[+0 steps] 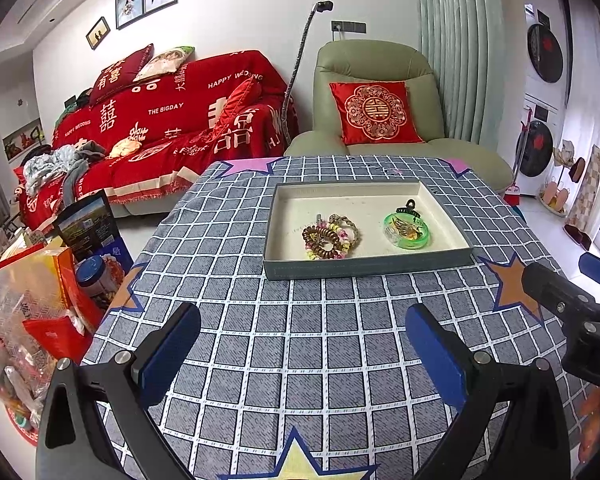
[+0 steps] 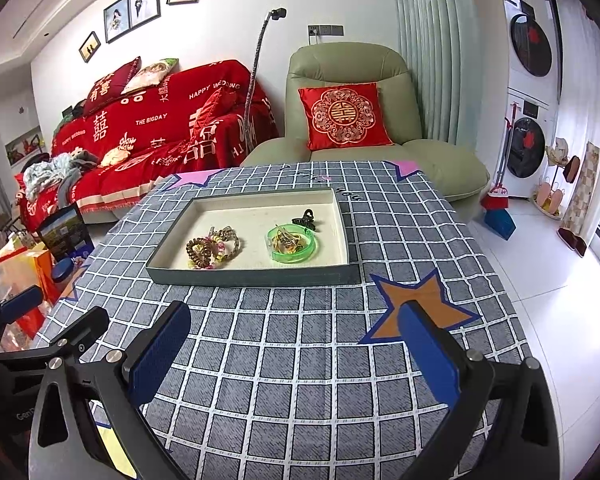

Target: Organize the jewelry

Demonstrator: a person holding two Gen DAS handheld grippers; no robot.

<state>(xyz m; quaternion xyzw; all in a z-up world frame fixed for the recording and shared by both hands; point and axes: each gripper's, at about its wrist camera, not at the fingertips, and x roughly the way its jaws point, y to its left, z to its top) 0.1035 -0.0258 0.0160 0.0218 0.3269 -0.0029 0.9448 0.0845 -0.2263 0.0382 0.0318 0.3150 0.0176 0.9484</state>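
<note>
Nearest each camera, both grippers hang over the checked tablecloth [image 1: 300, 360] with nothing between their blue pads. The left gripper [image 1: 302, 344] has its fingers spread wide apart, and the right gripper [image 2: 294, 344] is spread just as wide; neither touches any jewelry.

Straight ahead of both, past a stretch of bare cloth, lies the shallow grey tray [image 1: 364, 266], its long axis running left to right across the fingers' line. All the jewelry sits inside it. The heap of coiled and beaded bracelets [image 1: 330, 236] rests in the left half, almost dead ahead of the left gripper. The green bangle [image 1: 407, 232], with small gold pieces inside its ring, lies in the right half, and a black claw clip [image 1: 409, 207] sits just behind it, toward the far wall.

By my reading, the left gripper is better placed for the bracelets and the right for the bangle and clip, each needing a forward reach over the near wall.
</note>
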